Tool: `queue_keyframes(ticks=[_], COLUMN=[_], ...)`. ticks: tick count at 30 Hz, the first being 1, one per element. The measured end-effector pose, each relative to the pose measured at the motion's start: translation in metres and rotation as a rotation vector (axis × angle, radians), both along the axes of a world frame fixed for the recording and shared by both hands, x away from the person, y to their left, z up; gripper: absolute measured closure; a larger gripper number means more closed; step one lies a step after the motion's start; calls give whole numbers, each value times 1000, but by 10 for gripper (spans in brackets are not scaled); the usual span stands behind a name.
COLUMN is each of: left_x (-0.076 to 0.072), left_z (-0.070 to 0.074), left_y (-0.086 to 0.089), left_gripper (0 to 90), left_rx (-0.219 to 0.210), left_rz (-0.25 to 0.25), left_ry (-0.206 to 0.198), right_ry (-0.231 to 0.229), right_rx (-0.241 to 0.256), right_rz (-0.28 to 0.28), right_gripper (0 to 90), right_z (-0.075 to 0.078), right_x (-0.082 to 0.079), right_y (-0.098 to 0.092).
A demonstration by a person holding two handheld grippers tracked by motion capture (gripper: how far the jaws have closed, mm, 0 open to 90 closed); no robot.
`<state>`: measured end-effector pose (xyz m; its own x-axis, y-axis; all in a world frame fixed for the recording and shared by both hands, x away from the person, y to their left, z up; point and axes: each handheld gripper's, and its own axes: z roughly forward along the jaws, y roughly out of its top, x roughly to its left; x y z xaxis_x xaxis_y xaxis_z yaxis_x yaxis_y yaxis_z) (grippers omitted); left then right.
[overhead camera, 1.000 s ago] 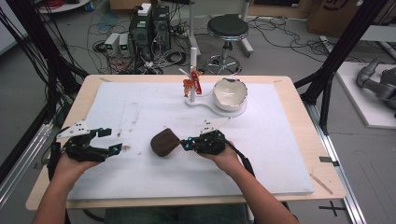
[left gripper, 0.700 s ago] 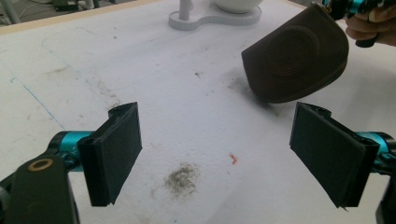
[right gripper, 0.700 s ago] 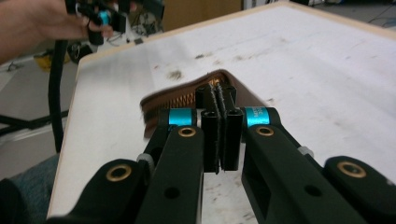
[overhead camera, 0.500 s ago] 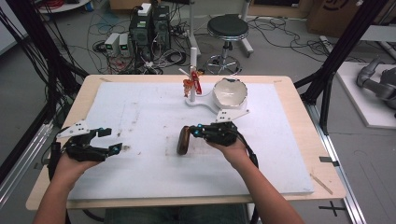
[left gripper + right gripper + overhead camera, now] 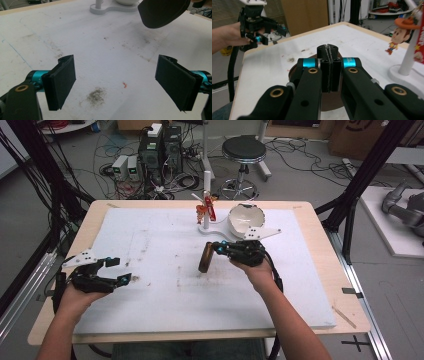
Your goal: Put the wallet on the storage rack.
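The right claw (image 5: 216, 251) is pinching a brown dish (image 5: 205, 257) by its rim, holding it up on edge above the desk (image 5: 150, 235), so that from the high view the dish looks like a narrow upright slab just to the left of the claw. In the right gripper view the two black jaws stand pressed tight together around the thin rim, with the round brown body of the dish (image 5: 332, 100) hanging below and behind them. The hand (image 5: 257, 270) gripping this claw reaches in from the near edge of the desk.

Beyond the right claw, a little farther from the person, stands a white stand (image 5: 212, 227) with a thin post, and a small cowboy figure (image 5: 205, 209) hangs from it; in the right gripper view that figure (image 5: 403, 32) appears to the right of the jaws. A white bowl (image 5: 246, 220) sits on the stand, just behind the right claw.

The left claw (image 5: 120, 270) rests low over the desk, well apart from the right claw, near the person's left side. Its jaws are spread wide with nothing between them; the left gripper view shows stained white desk surface (image 5: 105, 65) in the gap, and the dark dish (image 5: 162, 12) raised ahead and to the right of the jaws.
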<state>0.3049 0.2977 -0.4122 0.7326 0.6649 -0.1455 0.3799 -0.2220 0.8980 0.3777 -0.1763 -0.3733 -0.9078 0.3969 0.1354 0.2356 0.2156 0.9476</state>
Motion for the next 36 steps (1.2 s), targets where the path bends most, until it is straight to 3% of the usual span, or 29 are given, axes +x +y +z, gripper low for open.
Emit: queue_keyframes(ticks=[18, 26, 32, 36], left_x=[1, 1, 1, 1], left_z=[-3, -3, -3, -2], left_y=[-2, -1, -1, -1], left_gripper=[167, 167, 167, 167], left_rx=[4, 3, 3, 3], left_rz=[-2, 1, 4, 2], left_ry=[8, 9, 10, 9], right_ry=[-36, -45, -46, -43], right_rx=[72, 81, 50, 57], right_rz=[-133, -205, -256, -297], right_gripper=[900, 900, 900, 900], right_z=[30, 39, 47, 47], right_x=[28, 44, 60, 71], right_y=[-41, -62, -74, -82])
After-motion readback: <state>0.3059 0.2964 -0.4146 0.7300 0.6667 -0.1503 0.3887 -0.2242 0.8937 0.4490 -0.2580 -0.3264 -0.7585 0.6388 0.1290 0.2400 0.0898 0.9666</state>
